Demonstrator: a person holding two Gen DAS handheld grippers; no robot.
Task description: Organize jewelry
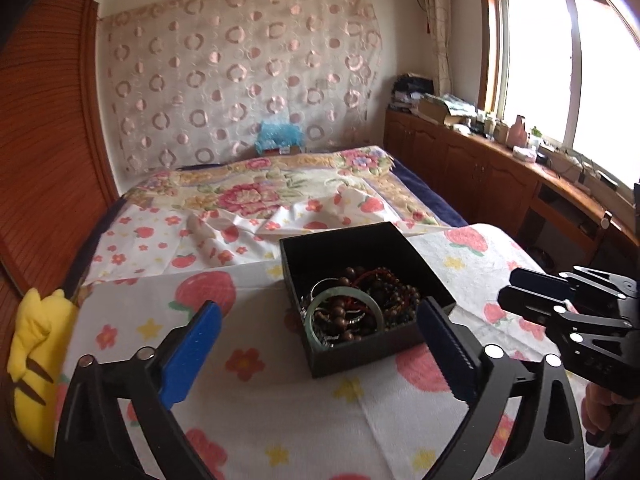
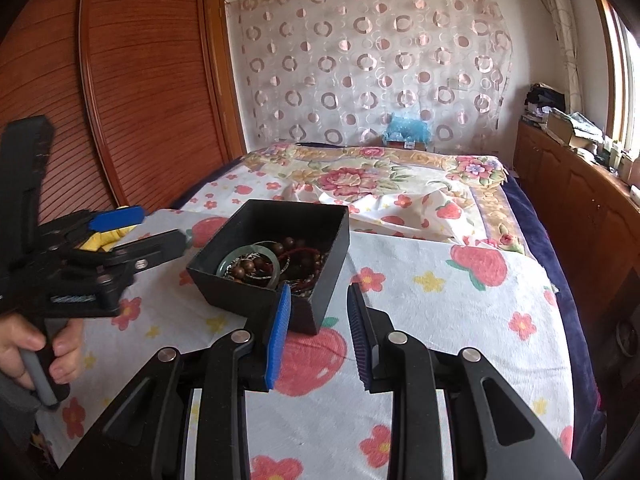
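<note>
A black open box (image 1: 404, 258) sits on the strawberry-print cloth on the bed; it also shows in the right wrist view (image 2: 334, 248). Inside lie a pale green bangle (image 1: 344, 298), brown bead bracelets (image 1: 340, 314) and a silver bangle; the green bangle also shows in the right wrist view (image 2: 248, 254). My left gripper (image 1: 320, 344) is open and empty, its fingers standing just in front of the box. My right gripper (image 2: 316, 332) is open and empty, at the box's near corner; it also shows in the left wrist view (image 1: 520, 292), right of the box.
A yellow plush toy (image 1: 34, 360) lies at the bed's left edge. A wooden slatted wardrobe (image 2: 140, 80) stands to the left. A wooden cabinet (image 1: 500, 168) with clutter runs under the window on the right. A blue item (image 1: 278, 134) sits at the bed's far end.
</note>
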